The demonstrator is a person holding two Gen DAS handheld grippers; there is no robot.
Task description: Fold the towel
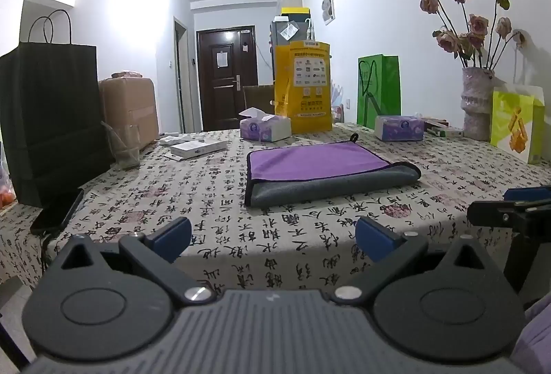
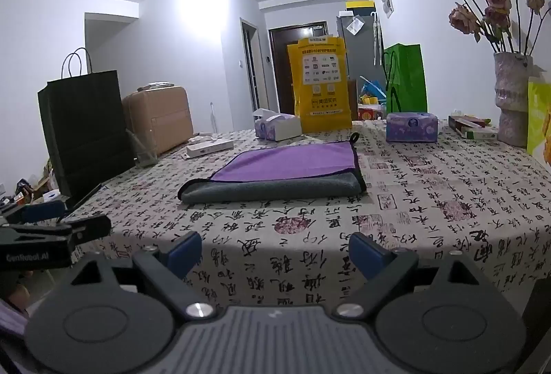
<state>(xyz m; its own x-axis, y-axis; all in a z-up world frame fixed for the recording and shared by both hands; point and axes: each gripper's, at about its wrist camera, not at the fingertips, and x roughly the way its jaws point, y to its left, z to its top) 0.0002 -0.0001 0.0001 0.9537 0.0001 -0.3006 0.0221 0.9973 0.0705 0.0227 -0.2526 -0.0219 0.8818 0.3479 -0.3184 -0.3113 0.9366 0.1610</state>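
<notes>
Already folded, the towel lies flat mid-desk with both grippers held back

Centrally on the desk (image 1: 447,201), the towel (image 1: 320,164) lies flat, folded over itself: a purple face on top, a grey layer showing along the near edge and at the rolled fold on one side, with dark piping around the border. A small black hanging loop (image 1: 353,137) sticks out at its far corner. From the right wrist view the same towel (image 2: 286,164) sits ahead and slightly left, grey strip nearest the camera.

The left gripper (image 1: 273,238) hovers over the near edge of the desk, well short of the towel, its jaws spread wide with nothing between them. The right gripper (image 2: 275,248) is likewise back at the near edge, jaws wide and holding nothing. Each gripper shows at the edge of the other's view, just beside it.

Behind the towel stand two tissue boxes (image 1: 265,127), a yellow bag (image 1: 304,84) and a green bag (image 1: 378,91). A vase of dried roses (image 1: 477,102) stands at the far right by the wall, just beside a lime-and-orange bag (image 1: 516,129). On the left side are a tall black paper bag (image 1: 51,122), a white flat box (image 1: 199,146) and a dark phone (image 1: 56,212) lying near the desk's edge. A calligraphy-print cloth covers the desk.
</notes>
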